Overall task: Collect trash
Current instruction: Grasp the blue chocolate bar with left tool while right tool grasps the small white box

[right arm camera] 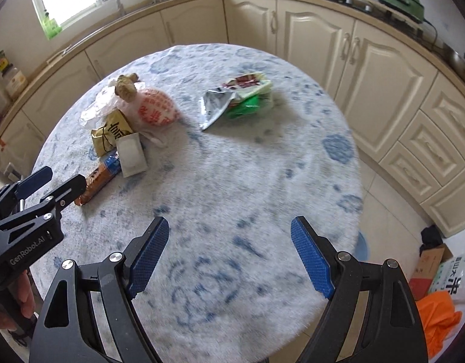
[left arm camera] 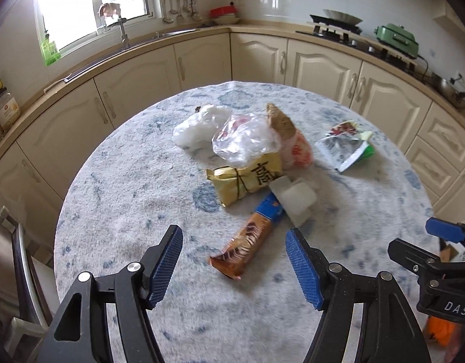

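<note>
A round table (left arm camera: 117, 199) with a white-and-blue cover carries a heap of trash. An orange-and-blue snack wrapper (left arm camera: 246, 237) lies nearest, just beyond my left gripper (left arm camera: 234, 236), which is open and holds nothing. Behind it lie a gold packet (left arm camera: 241, 180), a white box (left arm camera: 296, 199), clear plastic bags (left arm camera: 241, 139) and a silver-green torn pouch (left arm camera: 346, 146). My right gripper (right arm camera: 229, 231) hangs open and empty over bare cloth; the pouch (right arm camera: 232, 104) and the heap (right arm camera: 135, 115) lie farther off. The left gripper (right arm camera: 55, 178) shows at that view's left edge.
Cream cabinets (left arm camera: 317, 60) and a counter with a sink (left arm camera: 169, 33), stove (left arm camera: 335, 30) and green cooker (left arm camera: 397, 37) curve behind the table. A chair (left arm camera: 23, 272) stands at the left. Cardboard boxes (right arm camera: 435, 266) and an orange bag (right arm camera: 438, 317) sit on the floor at right.
</note>
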A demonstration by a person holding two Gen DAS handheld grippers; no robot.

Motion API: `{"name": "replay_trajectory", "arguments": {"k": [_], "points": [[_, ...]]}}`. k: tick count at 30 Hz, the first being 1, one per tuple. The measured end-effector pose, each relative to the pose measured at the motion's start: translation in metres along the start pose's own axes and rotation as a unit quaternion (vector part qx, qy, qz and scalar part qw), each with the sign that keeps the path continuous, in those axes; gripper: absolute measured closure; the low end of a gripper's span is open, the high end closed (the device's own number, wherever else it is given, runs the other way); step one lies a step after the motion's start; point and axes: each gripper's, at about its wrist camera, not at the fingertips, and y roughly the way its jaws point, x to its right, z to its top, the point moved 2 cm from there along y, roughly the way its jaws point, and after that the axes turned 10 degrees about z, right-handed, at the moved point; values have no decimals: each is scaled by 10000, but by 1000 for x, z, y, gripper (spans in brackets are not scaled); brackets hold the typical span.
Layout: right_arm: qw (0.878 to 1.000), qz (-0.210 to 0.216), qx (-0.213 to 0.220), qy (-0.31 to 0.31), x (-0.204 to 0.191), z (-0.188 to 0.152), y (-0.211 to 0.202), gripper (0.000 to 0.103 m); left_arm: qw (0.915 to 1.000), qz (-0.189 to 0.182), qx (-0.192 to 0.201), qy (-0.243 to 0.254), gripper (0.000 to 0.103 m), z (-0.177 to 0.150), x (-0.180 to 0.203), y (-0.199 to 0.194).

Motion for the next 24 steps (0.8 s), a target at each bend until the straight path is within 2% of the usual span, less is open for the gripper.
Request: {"name": "replay_trajectory", "arguments": {"k": [2, 5, 7, 9, 12, 15, 19, 24], "points": [[10000, 27, -79, -43, -5, 8, 12, 18, 9999, -40, -89, 96, 37, 5, 3, 14], [9997, 70, -206, -97, -10, 16, 28, 19, 9994, -31, -212, 281, 43, 8, 10, 35], [9995, 92, -296, -102, -12, 20, 39, 19, 9988, -118, -316, 353, 56, 8, 15, 47], [9993, 107, -357, -94, -12, 23, 45, 19, 9985, -346, -228, 363, 73, 9, 18, 51], [9992, 43, -364, -152, -16, 27, 50, 18, 9982, -377, -178, 427, 84, 10, 22, 52], [9988, 219, -336, -267, -24, 31, 47, 19, 9988, -358, -270, 186, 87, 4, 14, 49], [9976, 336, -238, -564, -41, 37, 42, 19, 9980, -278, -398, -396, 88, -5, -7, 43], [9932, 551, -227, -1001, -72, 48, 51, 19, 9939, 87, -468, -990, 86, -14, -31, 34]]}}
